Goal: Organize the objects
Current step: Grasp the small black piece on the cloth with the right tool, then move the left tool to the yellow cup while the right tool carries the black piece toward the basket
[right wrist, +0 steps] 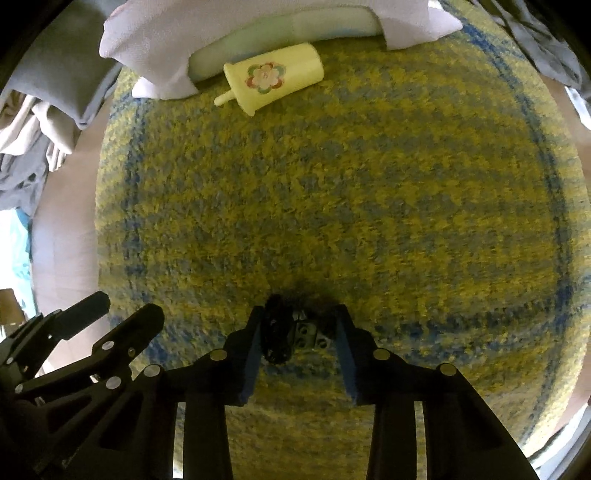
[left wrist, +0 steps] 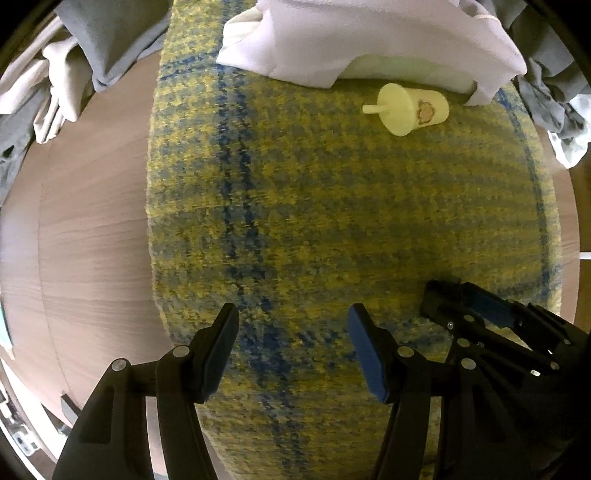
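Note:
My right gripper (right wrist: 301,314) points down at a yellow-and-blue rug (right wrist: 351,192), its pads against a small black object with a grey metal part (right wrist: 291,334) that rests on the pile. What the object is cannot be made out. My left gripper (left wrist: 293,312) hangs open over the rug's left side with nothing between its fingers; in the right wrist view the left gripper (right wrist: 129,306) shows at lower left. The right gripper (left wrist: 452,295) is close on its right. A pale yellow toy cup with a straw (left wrist: 413,109) (right wrist: 273,79) lies on its side at the far edge.
A white cloth (left wrist: 332,37) (right wrist: 221,33) drapes over a pale green item (right wrist: 295,33) just behind the cup. Grey and beige clothes (left wrist: 92,55) are heaped at the far left, more grey fabric (left wrist: 554,92) at the right. Wooden floor (left wrist: 92,229) borders the rug.

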`<state>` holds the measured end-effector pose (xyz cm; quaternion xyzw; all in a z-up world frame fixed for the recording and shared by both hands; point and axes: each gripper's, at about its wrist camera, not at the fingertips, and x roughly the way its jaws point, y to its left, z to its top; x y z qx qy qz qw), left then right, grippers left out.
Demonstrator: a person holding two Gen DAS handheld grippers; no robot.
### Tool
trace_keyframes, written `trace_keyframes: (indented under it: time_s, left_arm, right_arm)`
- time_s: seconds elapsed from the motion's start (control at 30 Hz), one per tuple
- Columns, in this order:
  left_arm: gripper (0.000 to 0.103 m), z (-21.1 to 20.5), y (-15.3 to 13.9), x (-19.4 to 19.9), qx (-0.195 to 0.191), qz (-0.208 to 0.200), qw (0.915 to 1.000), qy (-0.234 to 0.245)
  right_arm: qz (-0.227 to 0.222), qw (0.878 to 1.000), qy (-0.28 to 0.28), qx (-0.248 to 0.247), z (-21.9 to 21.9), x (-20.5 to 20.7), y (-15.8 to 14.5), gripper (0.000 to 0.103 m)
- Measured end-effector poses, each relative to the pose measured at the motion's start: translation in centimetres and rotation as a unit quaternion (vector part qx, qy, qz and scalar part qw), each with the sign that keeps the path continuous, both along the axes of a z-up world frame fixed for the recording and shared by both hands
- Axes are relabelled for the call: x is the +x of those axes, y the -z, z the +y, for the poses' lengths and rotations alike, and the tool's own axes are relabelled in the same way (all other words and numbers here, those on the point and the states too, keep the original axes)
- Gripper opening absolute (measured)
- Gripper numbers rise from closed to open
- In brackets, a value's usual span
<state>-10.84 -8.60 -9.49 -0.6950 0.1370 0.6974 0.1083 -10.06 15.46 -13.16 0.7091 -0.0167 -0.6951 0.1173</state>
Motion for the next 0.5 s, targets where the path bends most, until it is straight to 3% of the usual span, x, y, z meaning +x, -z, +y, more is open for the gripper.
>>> trace_keyframes:
  time_s: [0.5]
  left_arm:
    - [0.06, 3.5, -4.2, -0.7, 0.047, 0.043, 0.9979, 0.012]
  right_arm:
    - [0.107, 0.994, 0.018, 0.033, 3.3, -1.9, -6.3, 0.037]
